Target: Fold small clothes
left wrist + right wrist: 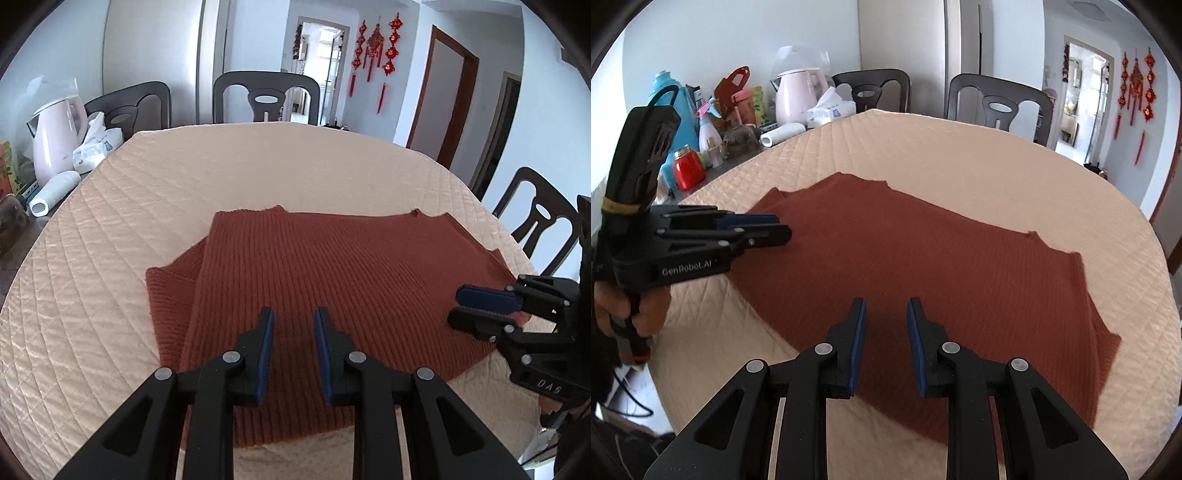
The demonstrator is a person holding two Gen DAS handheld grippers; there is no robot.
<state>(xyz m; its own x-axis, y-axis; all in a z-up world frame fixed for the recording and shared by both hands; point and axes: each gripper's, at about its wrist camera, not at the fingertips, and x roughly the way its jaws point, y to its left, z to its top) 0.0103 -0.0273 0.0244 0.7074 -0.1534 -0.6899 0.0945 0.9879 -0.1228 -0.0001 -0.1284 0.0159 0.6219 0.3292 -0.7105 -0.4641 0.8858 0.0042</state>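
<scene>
Rust-red ribbed knit is lying flat right under both tools, and that is the sweater (332, 280) being folded. The left hand-held gripper (293, 321) is hovering just above the near part of the cloth, its blue pads (266, 354) standing a little apart with nothing between them. Off to its right, the right hand-held gripper (480, 310) is lying low at the sweater's right edge, turned on its side; from its own camera its jaws are likewise slightly spread and empty, poised over the near hem. Whether either one is touching the knit is hard to say.

Beyond the left tool's tips, one side of the sweater is already lying doubled over itself, a layer edge showing towards the left. Further out, the quilted beige cover (110, 258) of the surface is running clear to the far chairs (266, 96), with a pink kettle (55, 140) and tissue pack (96, 147) off to the far left.

The next fold looks best done by pinching both layers cleanly at matching points near the hem, lifting together, and keeping the edge taut so the ribbing is landing square.
</scene>
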